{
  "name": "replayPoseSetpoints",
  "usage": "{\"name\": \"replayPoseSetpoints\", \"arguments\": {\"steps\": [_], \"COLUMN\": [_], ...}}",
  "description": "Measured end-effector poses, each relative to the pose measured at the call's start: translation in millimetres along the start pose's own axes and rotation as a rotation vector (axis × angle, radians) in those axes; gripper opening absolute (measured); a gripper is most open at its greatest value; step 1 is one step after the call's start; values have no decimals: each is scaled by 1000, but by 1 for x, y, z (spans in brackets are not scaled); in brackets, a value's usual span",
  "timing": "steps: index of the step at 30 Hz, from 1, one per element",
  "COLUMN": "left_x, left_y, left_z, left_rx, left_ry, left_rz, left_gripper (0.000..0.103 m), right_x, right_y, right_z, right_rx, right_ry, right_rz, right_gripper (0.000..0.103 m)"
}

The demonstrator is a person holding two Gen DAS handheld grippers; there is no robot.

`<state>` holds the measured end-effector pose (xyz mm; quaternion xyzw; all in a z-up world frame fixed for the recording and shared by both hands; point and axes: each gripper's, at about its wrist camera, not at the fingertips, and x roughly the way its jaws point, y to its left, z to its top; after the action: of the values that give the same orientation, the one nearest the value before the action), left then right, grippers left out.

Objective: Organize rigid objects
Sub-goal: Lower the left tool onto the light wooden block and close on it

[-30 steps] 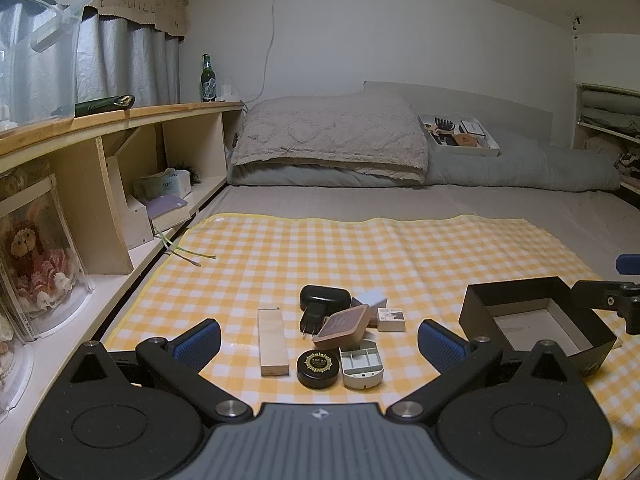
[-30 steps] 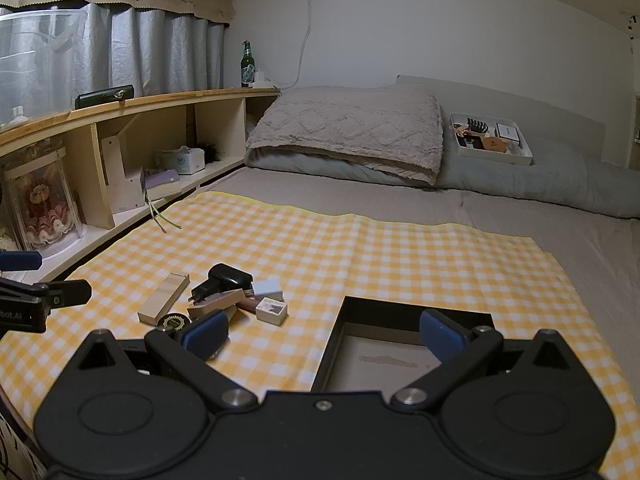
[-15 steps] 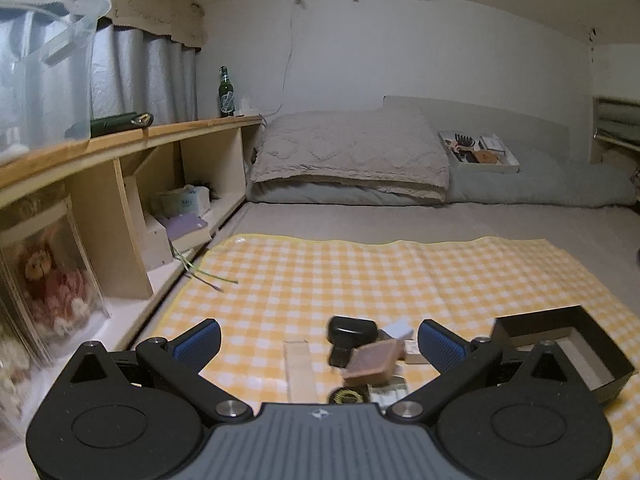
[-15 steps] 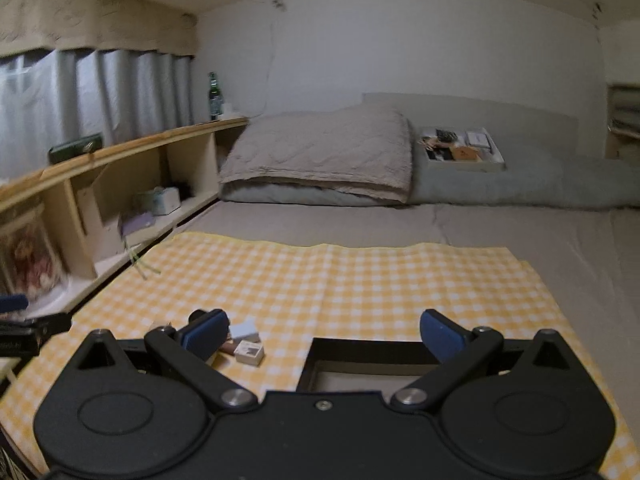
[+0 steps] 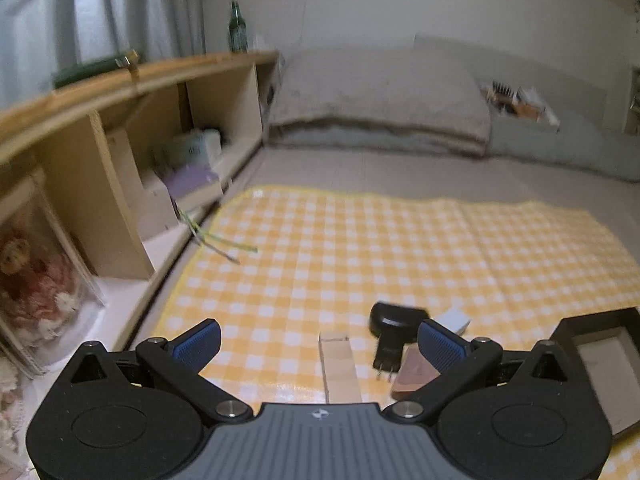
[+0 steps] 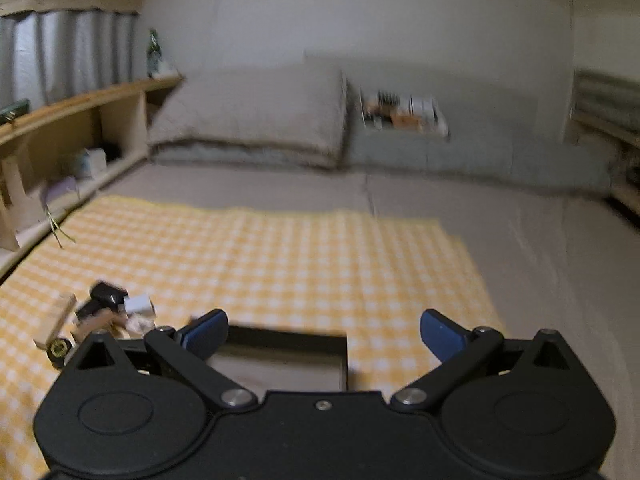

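Observation:
A cluster of small rigid objects lies on the yellow checked cloth (image 5: 360,248): a long wooden block (image 5: 339,364), a black plug charger (image 5: 394,330), a brown flat piece (image 5: 412,372) and a white-grey small box (image 5: 454,318). An open black box (image 5: 592,348) sits to their right. My left gripper (image 5: 318,340) is open and empty, just above the wooden block. In the right wrist view the cluster (image 6: 100,312) is at the left and the black box (image 6: 288,354) lies right below my right gripper (image 6: 324,330), which is open and empty.
A wooden shelf unit (image 5: 120,128) runs along the left with a green bottle (image 5: 238,28) on top and boxes inside. A grey folded blanket (image 5: 380,100) and a tray of small items (image 5: 520,104) lie at the far end of the bed.
Both views have shifted and blurred. The left gripper has come closer to the object cluster. The right gripper has swung right; the cluster now sits further left in its view.

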<state>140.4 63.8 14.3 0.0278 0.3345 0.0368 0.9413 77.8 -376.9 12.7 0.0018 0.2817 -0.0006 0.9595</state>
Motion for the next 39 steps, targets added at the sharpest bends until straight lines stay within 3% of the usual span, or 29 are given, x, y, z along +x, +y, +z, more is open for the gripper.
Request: {"name": "replayPoseSetpoints", "arguments": {"steps": [2,6,11,13,20,27,33,39], "left_x": [20,54,93,103,135,152,155,154], "left_y": [0,-2,1,3,3,-3,-4,-2], "left_z": [1,0,-2,-2,-5,-21,-24,-25], "left_rx": [11,20,-34,-48,-72,-137,-125,-107], "left_ry": [53,125,239,261,337,437,434,429], "left_rz": [-19,-48,-53,-51,-37,-82,-47,-61], "left_gripper": [103,100,85,80,68,58,39,36], "right_x": [17,47,79,87,115,130,140,142], "right_y": [-11,-30,-42,-39,-26,-21,-18,-15], "right_z": [-3,-14,-32,-34,-40,-40,-40,-40], "right_rx": [57,143,155,135,72,55,37,25], "right_ry": [94,217,337,364,438,484,529,527], "right_rz": [3,-2,-6,8,38,29,6,3], "right_gripper": [102,78,47,40,31,27,21,14]}}
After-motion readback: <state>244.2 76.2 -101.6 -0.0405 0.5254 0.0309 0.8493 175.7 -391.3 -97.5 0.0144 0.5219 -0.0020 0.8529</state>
